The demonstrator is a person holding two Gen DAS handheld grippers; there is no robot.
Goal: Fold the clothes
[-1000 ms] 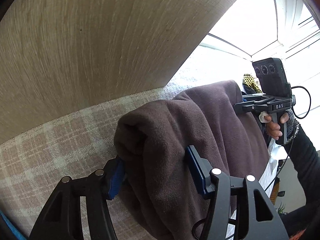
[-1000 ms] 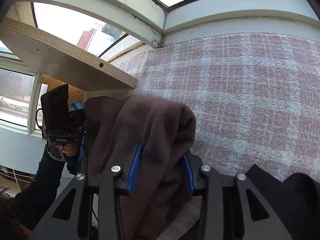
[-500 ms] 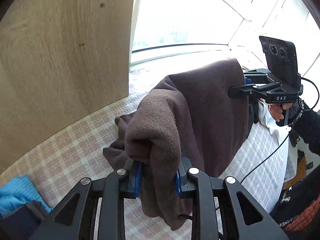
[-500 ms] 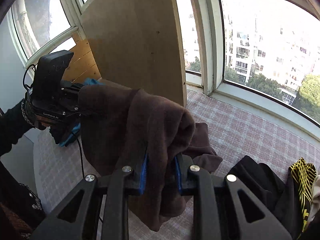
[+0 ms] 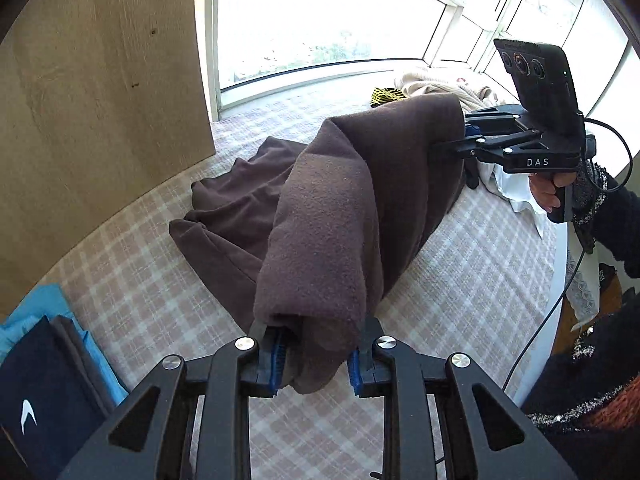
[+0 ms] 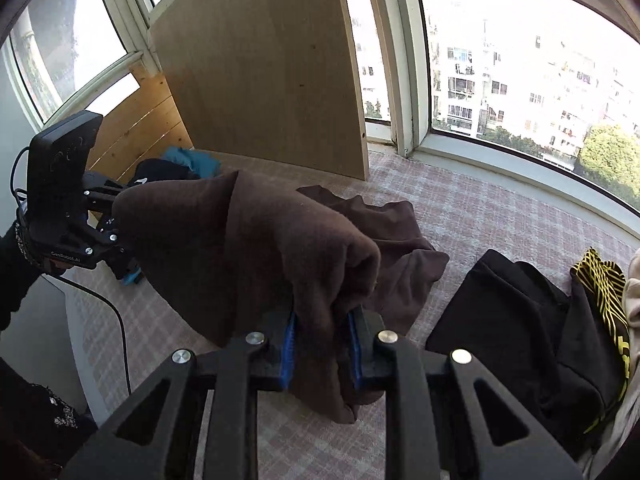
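2 grippers, fingers [image 5: 275, 354] clenched on brown garment [image 5: 320, 216] bunched between them, stretched between both.

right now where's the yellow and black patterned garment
In the right wrist view, the yellow and black garment lies far right on the checked cover, between the black clothes and a cream garment.

Wood panel [image 5: 100, 100] blocks the left. Folded stack [image 5: 44, 384] and black pile [image 6: 520, 320] flank bare plaid cover [image 5: 460, 280].
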